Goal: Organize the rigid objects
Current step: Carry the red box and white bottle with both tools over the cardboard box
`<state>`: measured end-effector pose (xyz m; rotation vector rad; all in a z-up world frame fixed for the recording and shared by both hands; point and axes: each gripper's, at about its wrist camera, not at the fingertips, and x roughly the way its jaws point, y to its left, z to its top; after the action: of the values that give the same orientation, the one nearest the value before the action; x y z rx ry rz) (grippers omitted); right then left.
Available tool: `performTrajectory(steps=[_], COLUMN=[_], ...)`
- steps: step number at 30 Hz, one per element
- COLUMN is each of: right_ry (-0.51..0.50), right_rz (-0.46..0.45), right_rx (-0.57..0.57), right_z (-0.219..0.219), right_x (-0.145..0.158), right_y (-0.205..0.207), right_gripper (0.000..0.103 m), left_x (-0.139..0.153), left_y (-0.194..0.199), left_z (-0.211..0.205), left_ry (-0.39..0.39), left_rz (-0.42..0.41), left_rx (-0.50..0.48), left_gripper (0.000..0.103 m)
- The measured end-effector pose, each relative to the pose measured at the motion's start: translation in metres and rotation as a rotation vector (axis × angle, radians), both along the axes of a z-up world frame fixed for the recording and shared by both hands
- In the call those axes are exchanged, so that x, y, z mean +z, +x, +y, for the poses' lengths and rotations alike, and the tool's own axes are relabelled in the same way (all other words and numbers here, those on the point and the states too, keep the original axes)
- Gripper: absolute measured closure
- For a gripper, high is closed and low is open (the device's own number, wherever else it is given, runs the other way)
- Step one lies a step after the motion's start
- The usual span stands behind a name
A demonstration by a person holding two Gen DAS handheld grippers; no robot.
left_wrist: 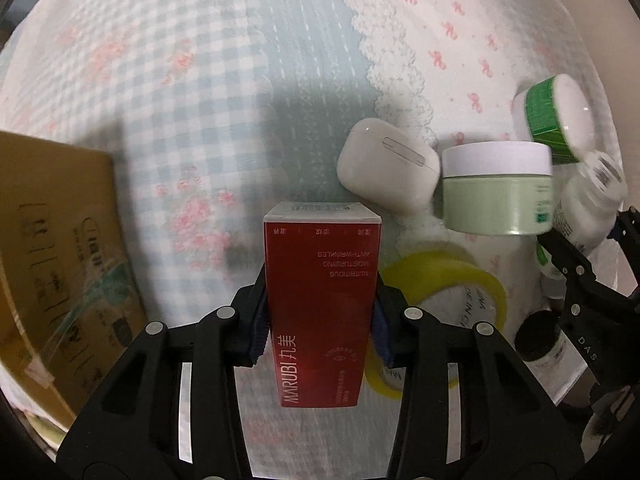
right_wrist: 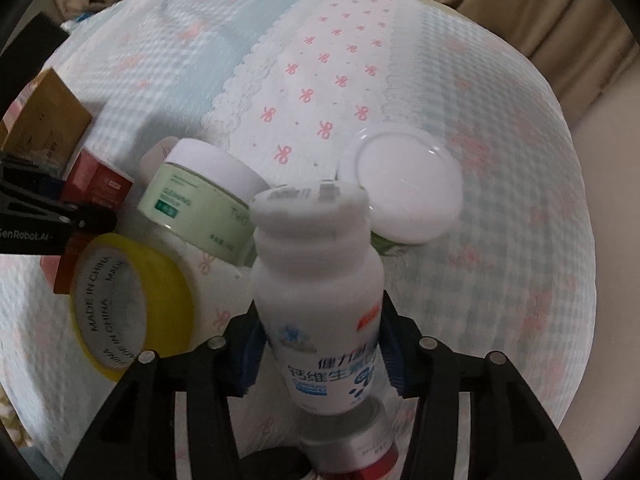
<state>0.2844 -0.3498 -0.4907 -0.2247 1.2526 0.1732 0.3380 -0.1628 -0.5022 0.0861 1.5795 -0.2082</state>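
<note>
In the left wrist view my left gripper (left_wrist: 320,320) is shut on a tall red carton (left_wrist: 320,280), its blue pads pressed to both sides. A white earbud case (left_wrist: 388,166), a pale green jar with a white lid (left_wrist: 498,192) and a yellow tape roll (left_wrist: 448,300) lie just right of the carton on the patterned bedspread (left_wrist: 180,100). In the right wrist view my right gripper (right_wrist: 320,356) is shut on a white pill bottle (right_wrist: 318,296), cap pointing away. Beyond it lie the green jar (right_wrist: 200,208), the tape roll (right_wrist: 128,308) and a round white-lidded jar (right_wrist: 404,188).
A brown cardboard box (left_wrist: 60,260) stands at the left of the bedspread. A green-banded white jar (left_wrist: 556,116) and a small dark-capped bottle (left_wrist: 548,344) lie at the right. A red-and-white container (right_wrist: 360,444) sits under the pill bottle. The bedspread's rounded edge (right_wrist: 560,160) drops off on the right.
</note>
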Motion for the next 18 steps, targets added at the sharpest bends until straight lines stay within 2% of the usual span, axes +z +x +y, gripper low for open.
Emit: performTrajectory(steps=[7, 11, 18], right_ry=[0.052, 0.074, 0.132], right_rz=[-0.044, -0.087, -0.161], right_rx=[-0.069, -0.099, -0.124], right_z=[-0.001, -0.001, 0.009], right_x=[0.039, 0.076, 0.162], right_y=[-0.016, -0.029, -0.057], right_gripper=[0.057, 0.057, 0.057], left_x=[0.05, 0.094, 0.178], left_y=[-0.015, -0.033, -0.066], left_z=[0.011, 0.016, 0.011], left_ry=[-0.036, -0.066, -0.115], left_rz=[-0.078, -0.136, -0.269], left_rx=[0.009, 0.019, 0.047], left_gripper=[0.065, 0.065, 0.065])
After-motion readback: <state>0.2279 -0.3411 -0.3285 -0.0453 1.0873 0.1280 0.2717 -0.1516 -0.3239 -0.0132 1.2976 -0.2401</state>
